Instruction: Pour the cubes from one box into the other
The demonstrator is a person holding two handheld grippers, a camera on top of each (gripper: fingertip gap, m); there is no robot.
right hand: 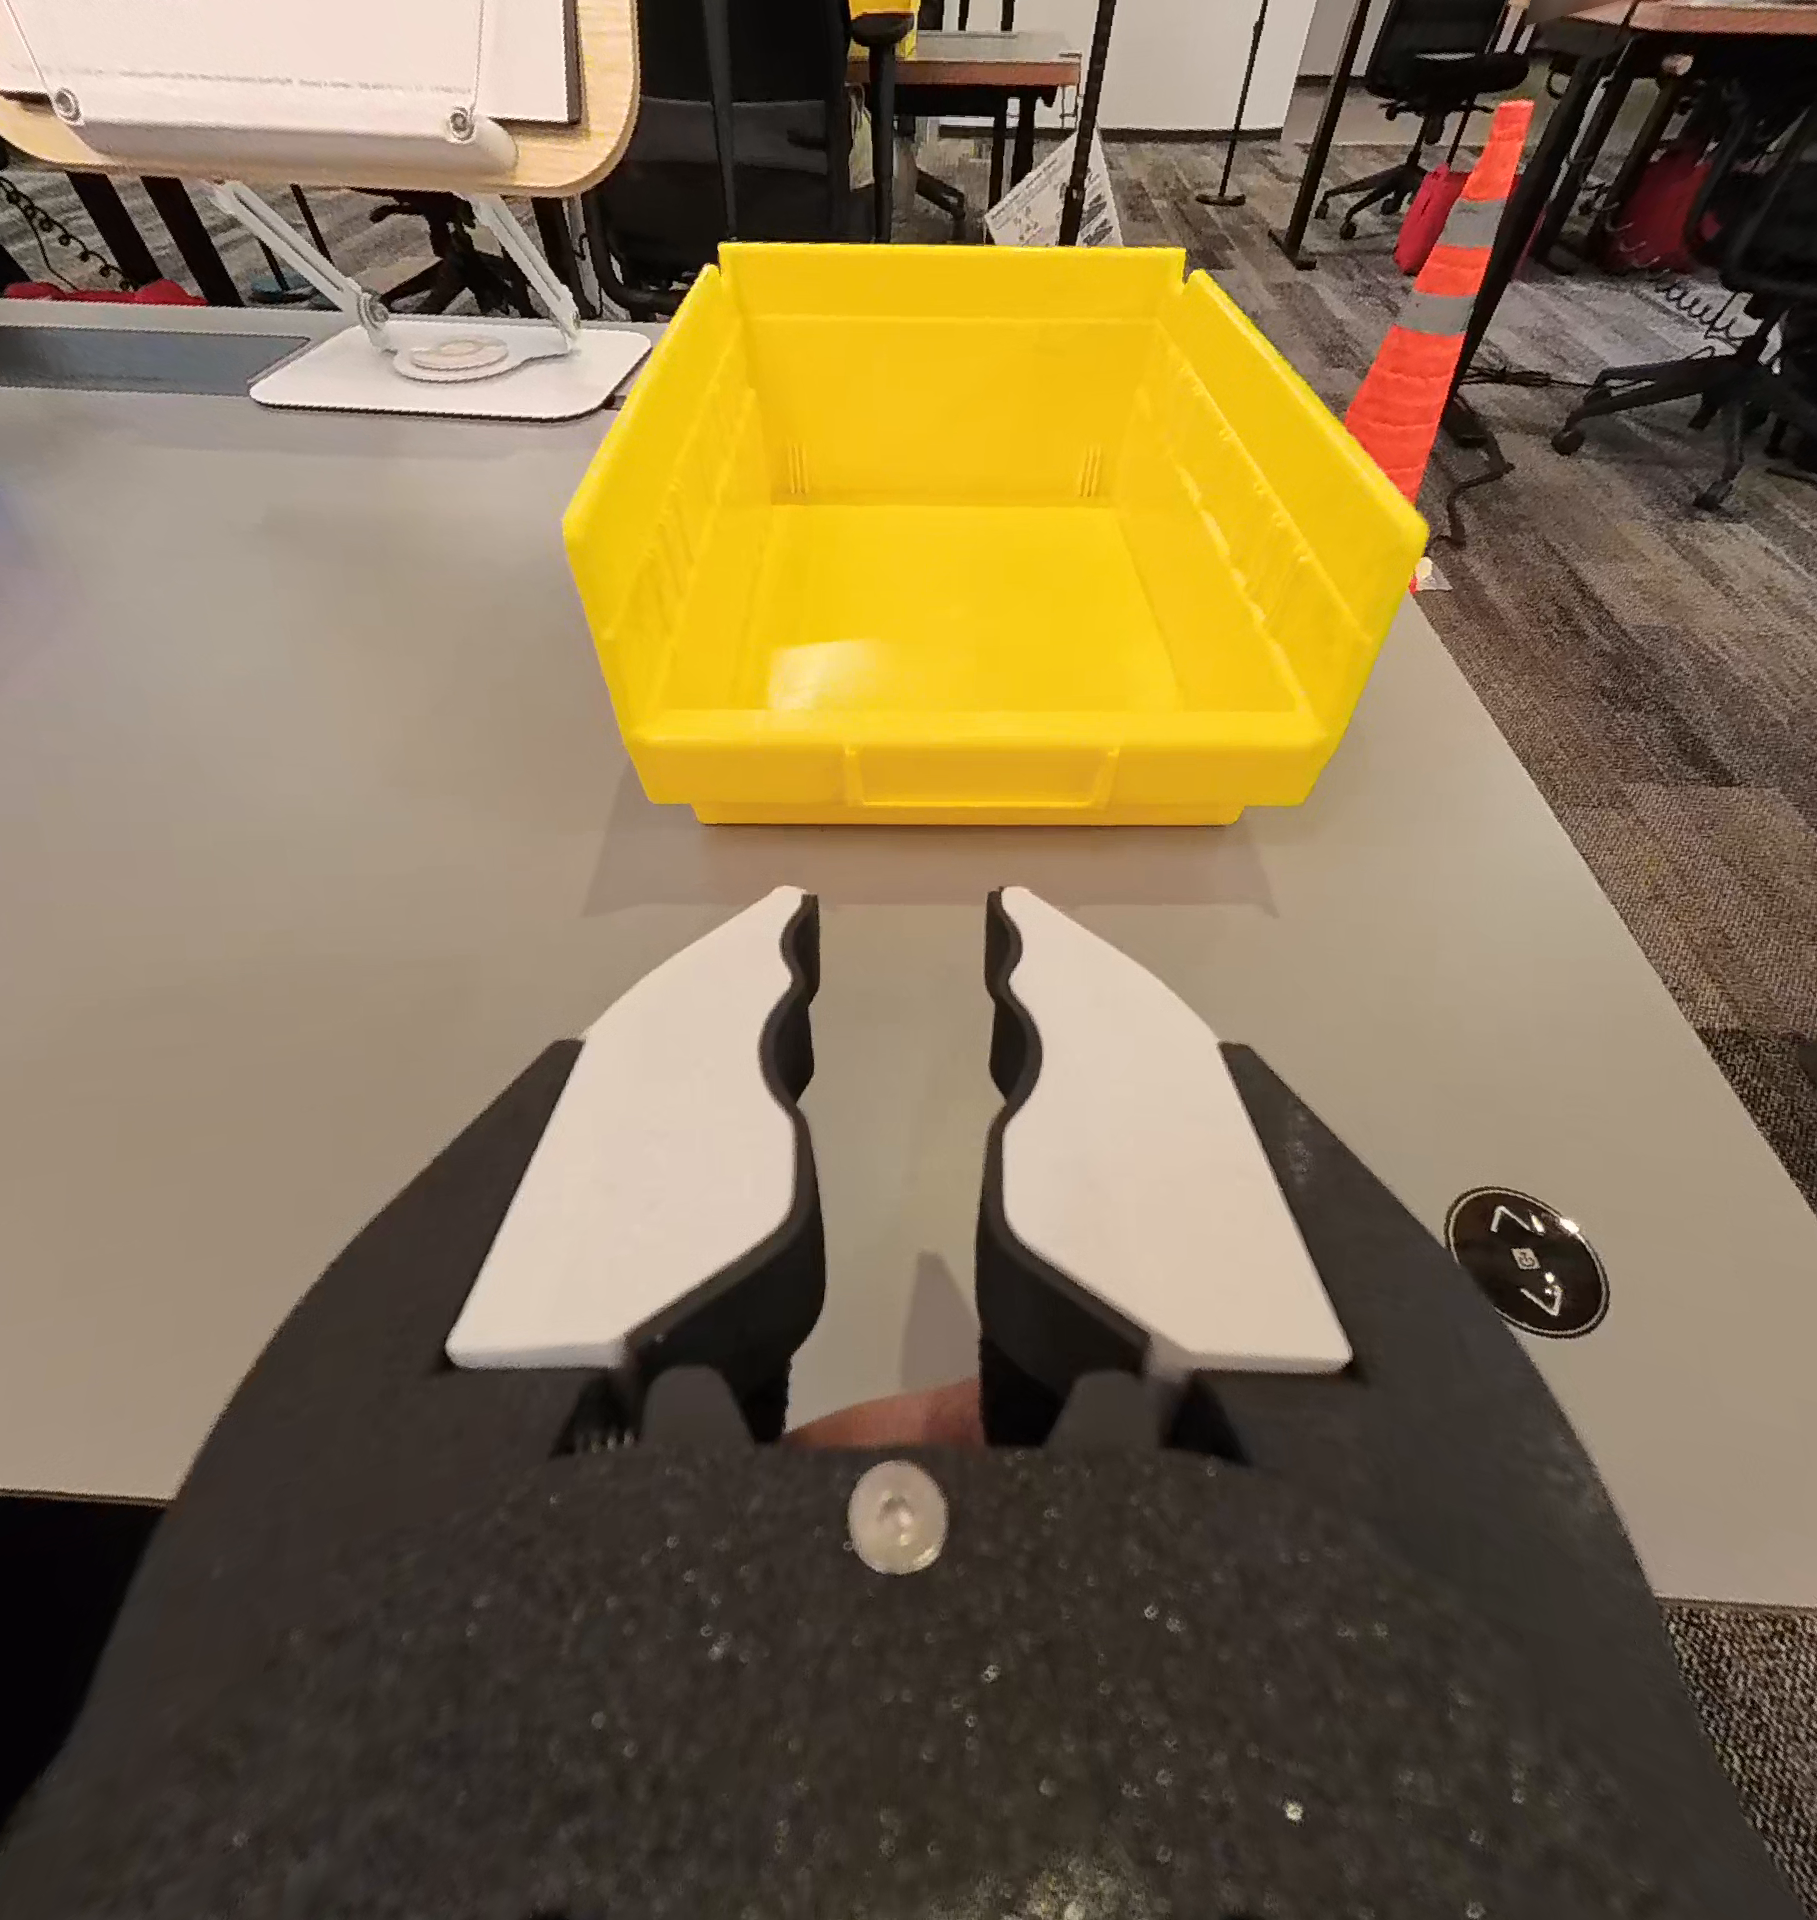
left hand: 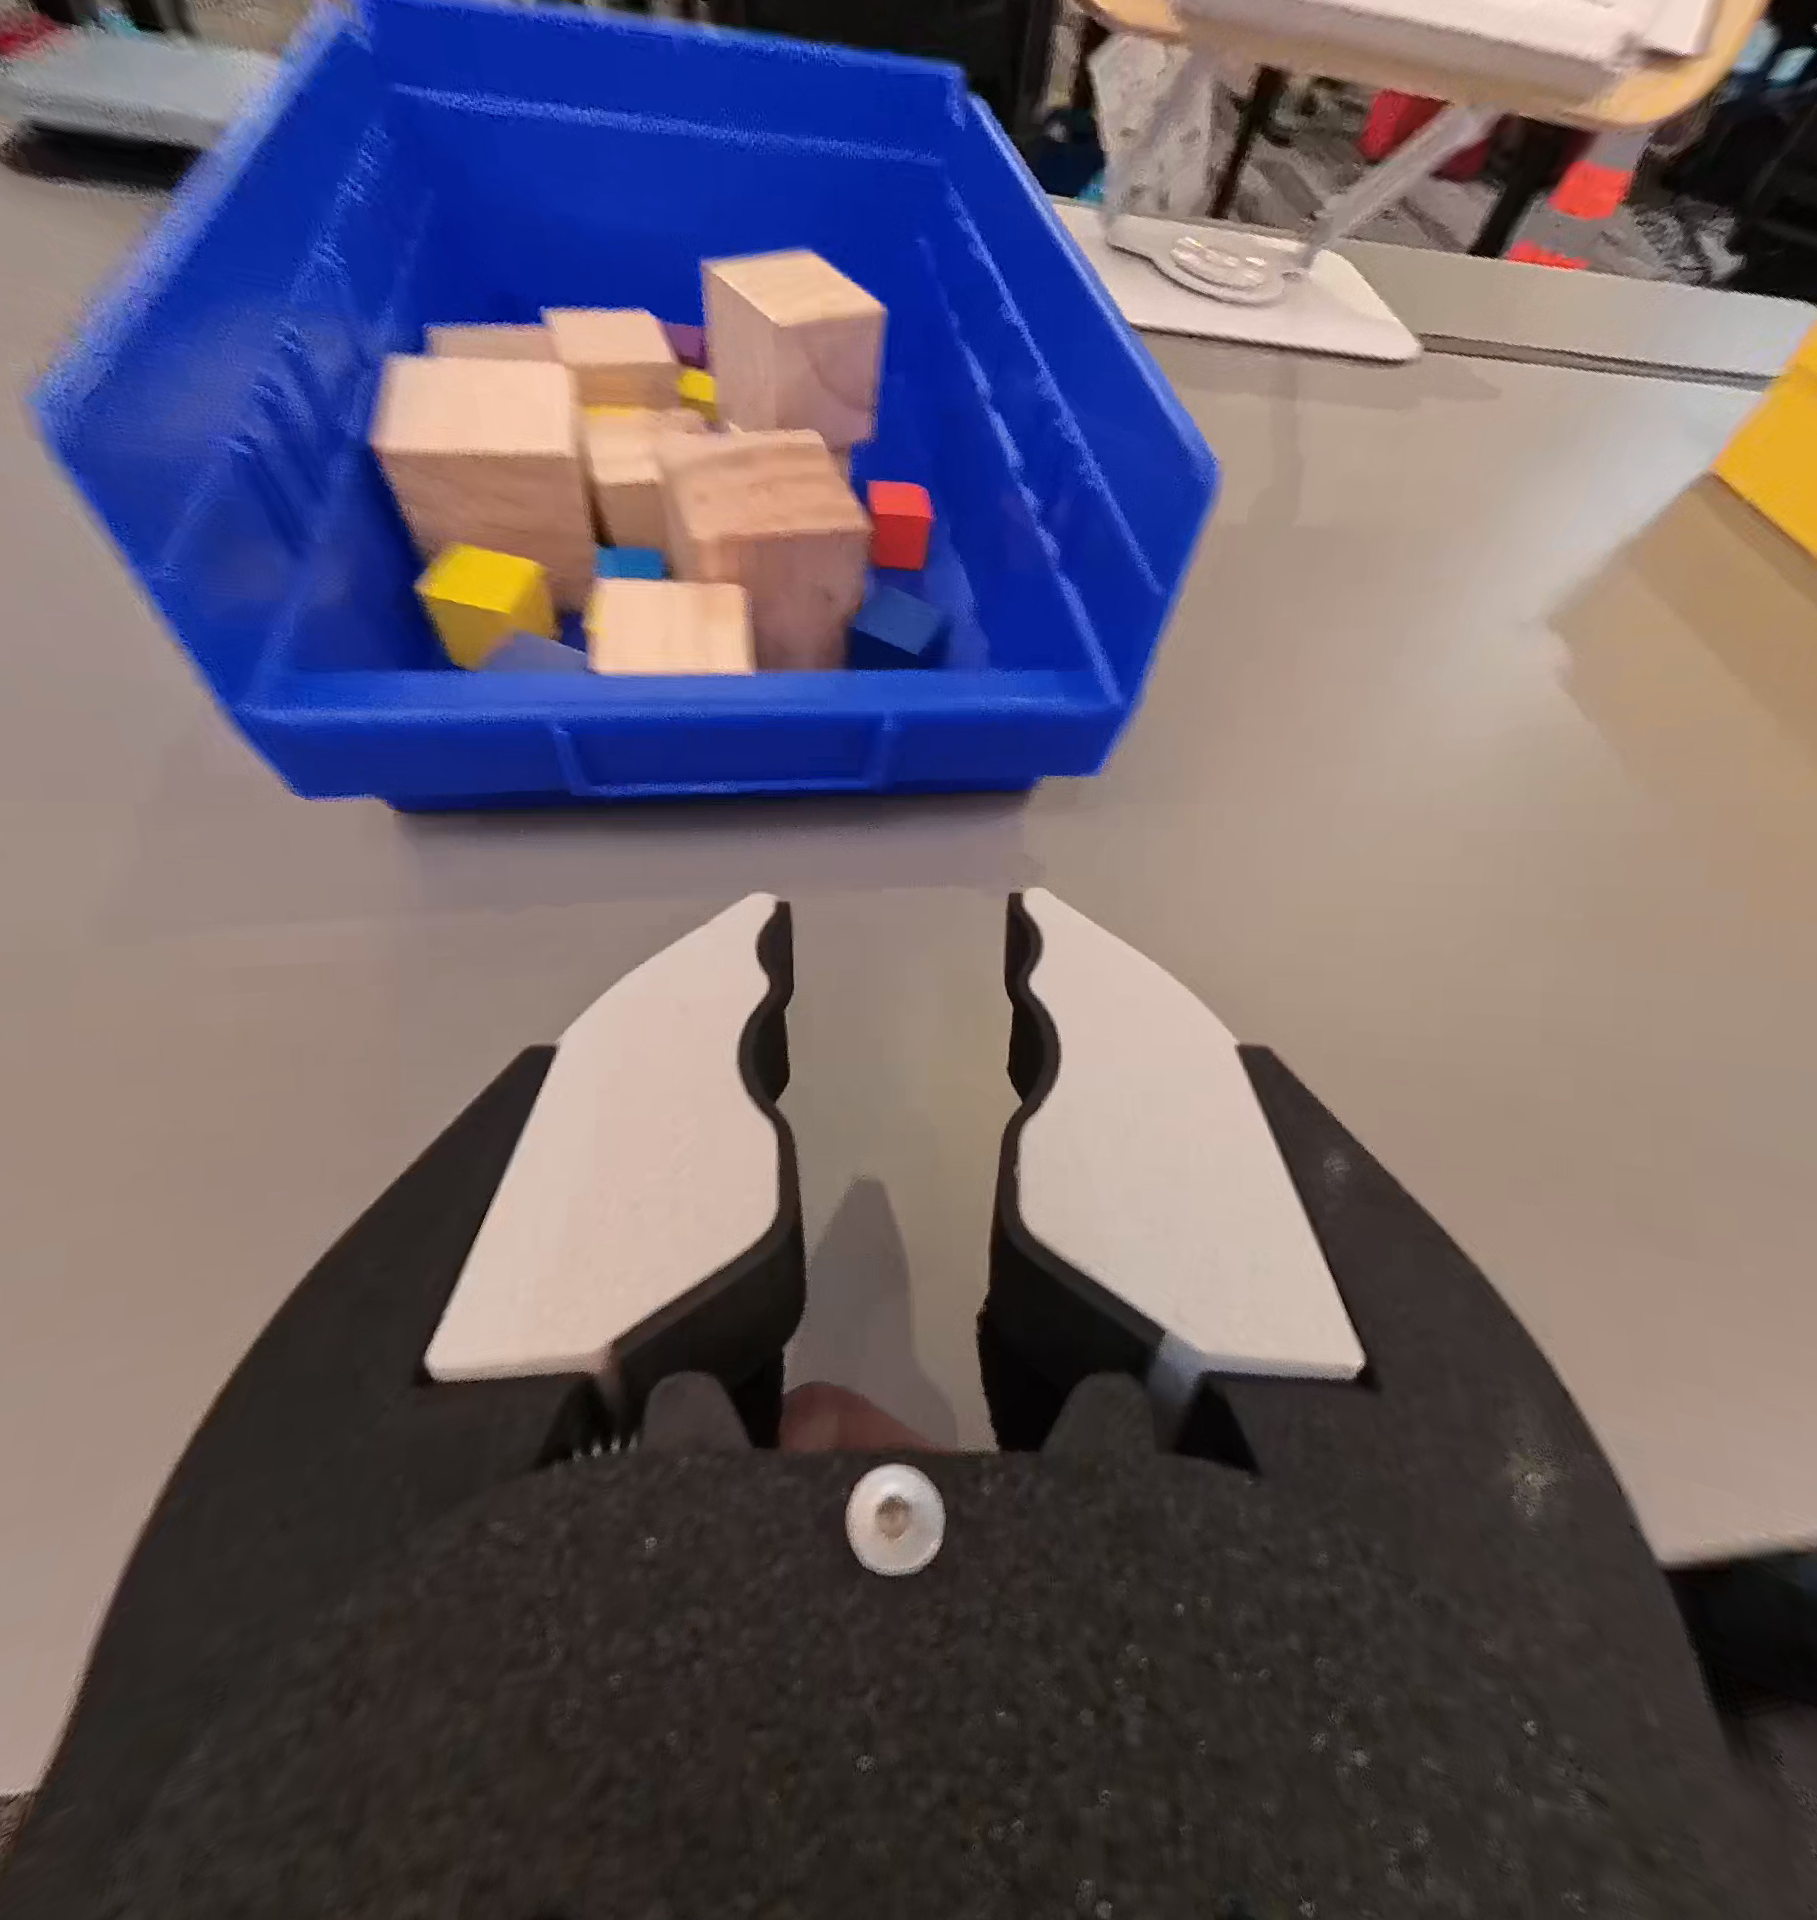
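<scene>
two wrist views over a grey worktop (right hand: 260, 831). the left gripper (left hand: 899, 909) hangs above the worktop, a narrow gap between its fingers, holding nothing, and points at the near front wall of a blue box (left hand: 717, 748). the right gripper (right hand: 902, 904) hangs the same way, a slightly narrower gap, also empty, just short of the near front wall of a yellow box (right hand: 977, 774). neither gripper touches a box.

the blue box holds the cubes: several large plain wooden blocks (left hand: 488, 457) heaped in the middle, one standing tall at the far side, with small painted cubes among them, a yellow one (left hand: 483, 603) near left, a red one (left hand: 899, 523) to the right, blue ones low at the near wall. the left view is a little blurred, so an exact count cannot be given. the yellow box shows a bare floor, nothing in it. in the left view its corner (left hand: 1808, 447) shows at the far right, so the blue box sits to the left of the yellow one, well apart.

judged from this, pouring has not begun and the step in hand is taking hold of the blue box. it would go best if the left gripper closed firmly over a wall or rim, since the heap looks heavy and could twist the box in the grip. the low front lip is the natural spout, so tilting that side toward the yellow box, slowly, should keep blocks from bouncing out. the right gripper could steady the yellow box.

beyond the worktop, a white stand (right hand: 447, 379), chairs and an orange cone (right hand: 1444, 312) on the carpet.
</scene>
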